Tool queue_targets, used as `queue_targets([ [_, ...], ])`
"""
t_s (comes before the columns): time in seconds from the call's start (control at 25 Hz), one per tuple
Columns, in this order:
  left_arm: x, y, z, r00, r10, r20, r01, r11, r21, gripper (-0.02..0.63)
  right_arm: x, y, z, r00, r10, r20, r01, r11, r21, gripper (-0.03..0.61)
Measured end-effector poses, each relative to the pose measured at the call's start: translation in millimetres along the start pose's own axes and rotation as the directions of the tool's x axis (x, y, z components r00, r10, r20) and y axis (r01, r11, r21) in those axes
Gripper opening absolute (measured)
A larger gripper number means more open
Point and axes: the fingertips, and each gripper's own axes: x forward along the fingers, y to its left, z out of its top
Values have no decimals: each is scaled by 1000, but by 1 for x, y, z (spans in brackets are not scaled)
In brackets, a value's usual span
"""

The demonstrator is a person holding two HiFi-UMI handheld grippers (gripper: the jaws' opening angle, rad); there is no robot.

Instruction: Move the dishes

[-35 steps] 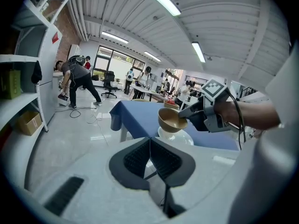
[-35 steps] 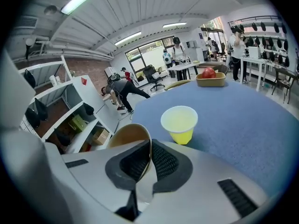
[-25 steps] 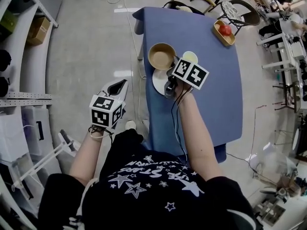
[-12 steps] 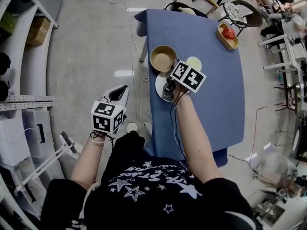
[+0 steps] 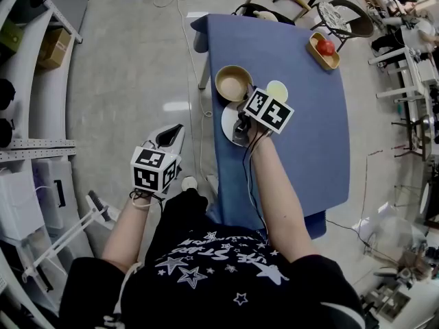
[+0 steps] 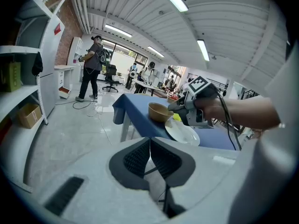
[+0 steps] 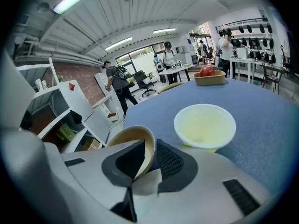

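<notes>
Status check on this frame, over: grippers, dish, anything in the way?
Left gripper shut, empty, off the table. Right gripper shut on tan bowl rim. White plate and pale yellow bowl close beside it.

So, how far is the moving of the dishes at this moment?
Done: nothing visibly; the white plate, the yellow-green bowl and the tan bowl all sit together on the blue table. In hand: the right gripper has its tongs closed on the tan bowl's rim, not lifted, it seems. To do: carrying every dish; the left gripper is shut, empty, off the table.
</notes>
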Motion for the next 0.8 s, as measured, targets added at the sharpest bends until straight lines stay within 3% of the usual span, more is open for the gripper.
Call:
queue_targets([
  [0.24, -3, -7, 0, 1000, -2, 3, 2, 1000, 6, 21, -9, 2, -5, 1000, 29, -1, -29, 999, 14, 117],
  [0.8, -14, -42, 22, 999, -8, 48, 6, 999, 43, 21, -73, 3, -17, 993, 115, 3, -115, 993, -13, 109],
])
